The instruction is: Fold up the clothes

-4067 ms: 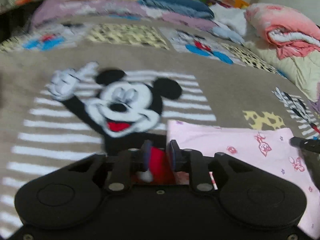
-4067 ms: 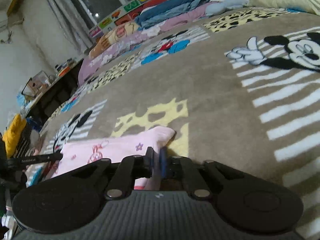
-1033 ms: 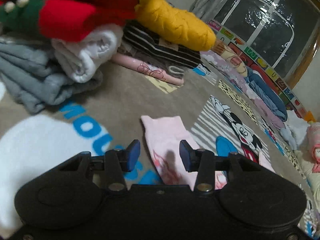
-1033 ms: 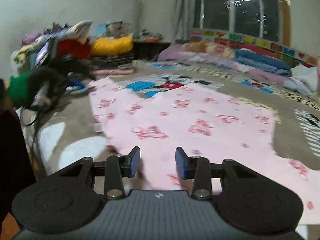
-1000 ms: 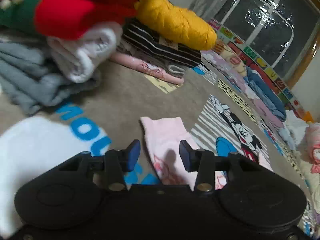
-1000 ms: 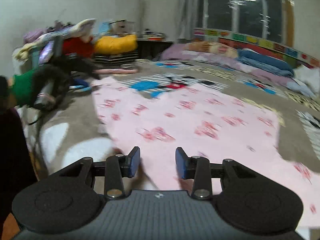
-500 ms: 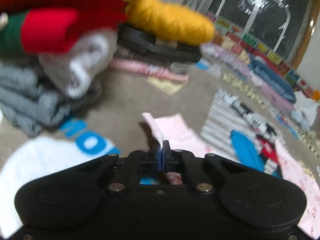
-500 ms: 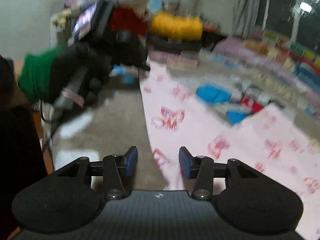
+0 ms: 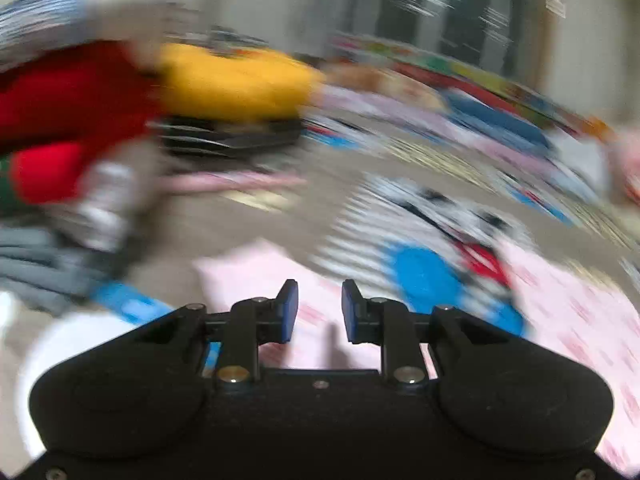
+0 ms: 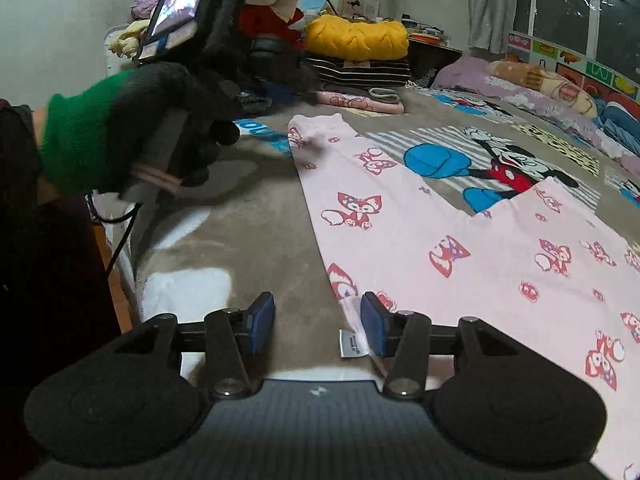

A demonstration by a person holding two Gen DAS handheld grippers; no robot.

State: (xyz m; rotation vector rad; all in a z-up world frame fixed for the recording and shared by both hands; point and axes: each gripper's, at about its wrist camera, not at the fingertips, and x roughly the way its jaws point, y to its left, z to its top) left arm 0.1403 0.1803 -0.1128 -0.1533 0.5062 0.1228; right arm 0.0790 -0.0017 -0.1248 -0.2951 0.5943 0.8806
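- Blue-padded and spread apart, the fingers of the right gripper [image 10: 318,326] hover low over the brown plush Mickey Mouse blanket [image 10: 256,240], nothing between them.
- Its right-hand pad sits at the near corner of the pale pink garment with red fox prints [image 10: 460,248], where a small white sewn-in label [image 10: 352,343] sticks out; the print on that label is too small to read.
- That pink garment lies flat on the blanket, one narrow leg reaching away toward the folded clothes pile [image 10: 356,52], the other spreading to the right of it.
- Left of the garment's far leg, the left gripper [image 10: 304,84] is held in a black-and-green gloved hand [image 10: 132,136]; a small lit screen [image 10: 178,0] sits on top of it.
- In the left wrist view, badly blurred, the left gripper [image 9: 316,310] has its blue pads parted with the pink garment [image 9: 320,292] below them, gripping nothing.
- Blue letters on the blanket beside the garment's far leg are partly hidden and cannot be read.
- Topping the clothes pile is a yellow knitted sweater [image 10: 356,36], over striped dark garments [image 10: 360,70] and a folded pink piece [image 10: 360,102].
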